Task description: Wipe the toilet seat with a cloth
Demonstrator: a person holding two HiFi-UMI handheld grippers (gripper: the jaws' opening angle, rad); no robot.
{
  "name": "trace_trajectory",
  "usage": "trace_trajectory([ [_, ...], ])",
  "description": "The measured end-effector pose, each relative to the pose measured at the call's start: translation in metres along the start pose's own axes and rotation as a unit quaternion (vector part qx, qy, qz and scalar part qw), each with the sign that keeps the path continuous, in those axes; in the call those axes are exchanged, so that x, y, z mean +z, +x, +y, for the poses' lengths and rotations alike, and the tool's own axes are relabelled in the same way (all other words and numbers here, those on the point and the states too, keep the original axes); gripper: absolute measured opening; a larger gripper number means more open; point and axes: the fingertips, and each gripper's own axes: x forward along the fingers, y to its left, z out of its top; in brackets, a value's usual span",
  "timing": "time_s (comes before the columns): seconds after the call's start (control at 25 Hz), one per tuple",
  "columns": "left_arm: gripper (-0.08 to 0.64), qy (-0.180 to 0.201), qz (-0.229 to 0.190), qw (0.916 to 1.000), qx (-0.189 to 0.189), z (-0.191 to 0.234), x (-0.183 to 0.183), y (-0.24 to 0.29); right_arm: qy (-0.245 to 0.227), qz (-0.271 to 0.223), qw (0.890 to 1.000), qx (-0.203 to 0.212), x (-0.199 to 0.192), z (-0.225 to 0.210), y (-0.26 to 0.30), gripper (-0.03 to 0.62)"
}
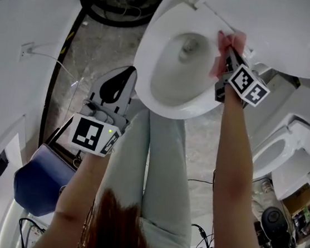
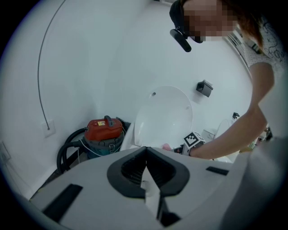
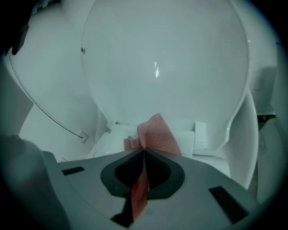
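Right tongs (image 1: 229, 52), head view: reaching forward over the toilet, clamped on the pink cloth (image 1: 226, 40). The cloth sits at the rear right of the toilet seat (image 1: 151, 55), just under the raised lid (image 1: 279, 29). Its long axis runs roughly front to back, one end toward the hinge side and the other trailing down toward the bowl. Left tongs (image 1: 128, 73) are held low at the seat's front left edge, pointing toward the bowl. A blue bag (image 1: 41, 179) lies on the floor at lower left, a second toilet (image 1: 286, 148) stands at right, and a black hose (image 1: 110, 5) is coiled at the top.

Left gripper view: left tongs (image 2: 146, 150) are together with nothing between them. Beyond them are a red vacuum cleaner (image 2: 104, 130), the upright lid (image 2: 164, 114) and a small piece of the cloth (image 2: 166, 146) beside the other gripper's marker cube (image 2: 193, 139).

Right gripper view: right tongs (image 3: 143, 150) are pressed together on the cloth (image 3: 155, 134). The cloth runs along the seam between the tips. Its free end stands up past the tips and points at the base of the lid (image 3: 166, 63). I cannot tell if it touches the seat.
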Motion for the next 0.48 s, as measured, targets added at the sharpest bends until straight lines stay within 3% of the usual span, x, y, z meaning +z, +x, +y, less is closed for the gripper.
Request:
trace_trajectory([
  [0.28,0.005,0.005,-0.002,0.9999,-0.010,-0.002,0.005,-0.001,0.004,0.015,1.000,-0.021,-0.006,-0.019,-0.014,0.017],
  [0.48,0.005,0.013,-0.005,0.9997,-0.019,-0.005,0.014,-0.005,-0.036,0.062,0.997,0.039,-0.027,-0.004,-0.019,0.018],
])
